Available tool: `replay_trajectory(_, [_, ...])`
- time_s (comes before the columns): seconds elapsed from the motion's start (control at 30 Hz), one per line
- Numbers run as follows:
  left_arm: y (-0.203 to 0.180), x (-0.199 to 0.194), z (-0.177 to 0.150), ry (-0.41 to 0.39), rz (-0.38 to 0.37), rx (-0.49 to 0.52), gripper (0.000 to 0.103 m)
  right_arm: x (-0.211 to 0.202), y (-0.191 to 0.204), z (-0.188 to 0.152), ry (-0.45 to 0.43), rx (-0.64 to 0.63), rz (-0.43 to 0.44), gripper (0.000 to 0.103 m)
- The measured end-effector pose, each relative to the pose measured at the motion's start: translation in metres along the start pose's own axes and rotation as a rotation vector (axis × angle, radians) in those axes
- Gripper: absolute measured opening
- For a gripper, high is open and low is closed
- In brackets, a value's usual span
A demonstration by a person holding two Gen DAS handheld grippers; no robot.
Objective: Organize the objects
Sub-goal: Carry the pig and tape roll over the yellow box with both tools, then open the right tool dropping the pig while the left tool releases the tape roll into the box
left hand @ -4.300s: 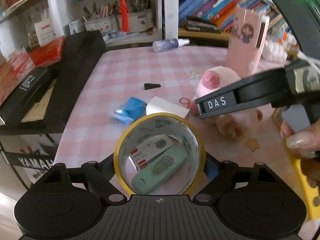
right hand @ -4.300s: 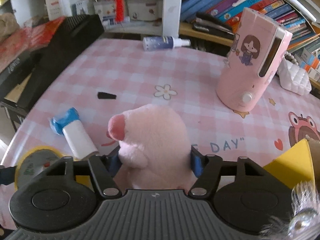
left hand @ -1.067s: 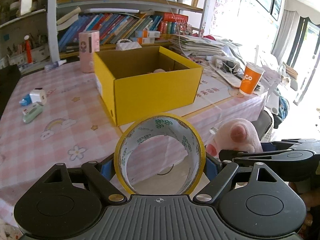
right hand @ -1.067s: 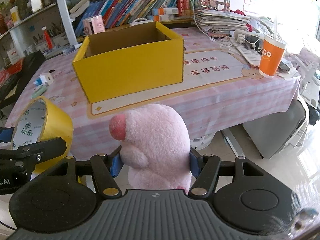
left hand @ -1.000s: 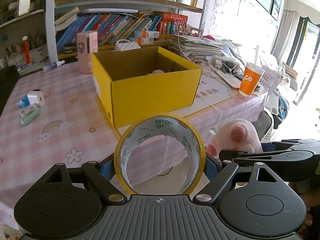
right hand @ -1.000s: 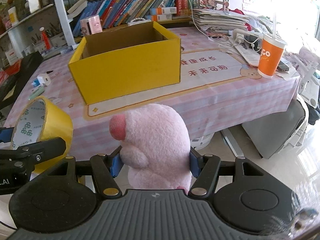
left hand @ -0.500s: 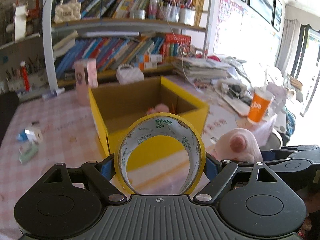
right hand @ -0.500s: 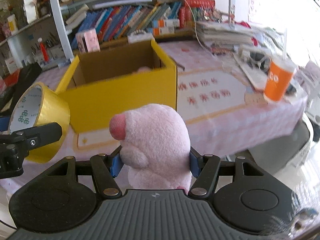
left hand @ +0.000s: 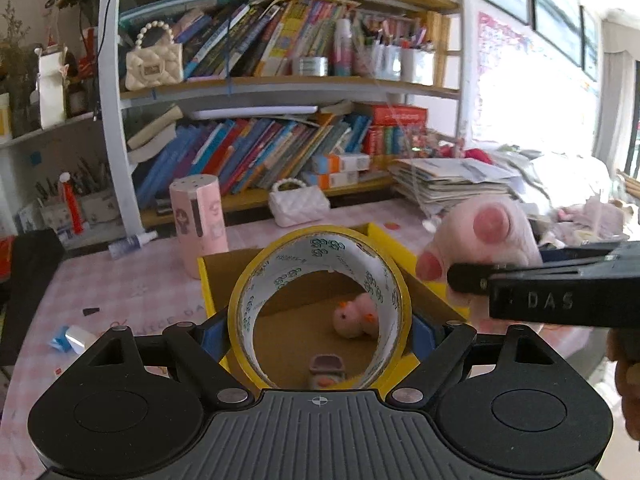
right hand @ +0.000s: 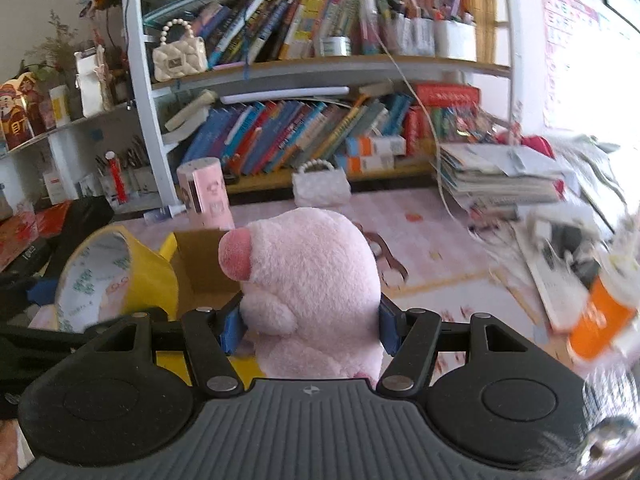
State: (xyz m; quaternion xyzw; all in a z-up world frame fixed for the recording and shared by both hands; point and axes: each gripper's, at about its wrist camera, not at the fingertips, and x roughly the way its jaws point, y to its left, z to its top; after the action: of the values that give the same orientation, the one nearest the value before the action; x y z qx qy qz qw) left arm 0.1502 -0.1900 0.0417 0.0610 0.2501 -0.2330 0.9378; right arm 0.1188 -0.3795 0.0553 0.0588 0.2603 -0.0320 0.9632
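The tape (left hand: 320, 304) is being gripped across its outer rim by the left tool (left hand: 320, 332), its pads pressed on both sides. The roll is being held on edge, its hole axis running forward along the tool, so the box floor is being seen straight through it. The pig (right hand: 312, 300) is being clamped upright at its flanks by the right tool (right hand: 310, 324), snout turned to the left.

A second ago both things were being carried short of the table's near edge, with the box (left hand: 208, 280) seen from its front wall; now both are being held over the box's near rim, and its open inside is being looked into. By this the carry is judged nearly done, with only lowering and letting go left. A small pink toy (left hand: 354, 318) and another small item are already lying inside.
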Motion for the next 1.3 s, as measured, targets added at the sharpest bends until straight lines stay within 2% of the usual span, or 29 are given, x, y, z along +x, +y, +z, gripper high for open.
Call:
replay_trajectory(0.27, [-0.007,0.04,-0.001,0.058,0.071,0.002,0.086,0.047,-0.002,0.021,0.018,-0.068,0.067,0.061])
replay_trajectory(0.8, [-0.001,0.097,-0.014,0.191,0.152,0.004,0.087,0.14,0.024,0.017,0.199,-0.244,0.193,0.061])
replay_trajectory(1.0, [-0.002,0.106,-0.015,0.209,0.158,0.02,0.086,0.161,0.029,0.012,0.248,-0.296,0.194,0.061])
replay_trajectory(1.3, [-0.005,0.113,-0.015,0.217,0.16,0.028,0.086,0.179,0.024,0.008,0.314,-0.304,0.188,0.061])
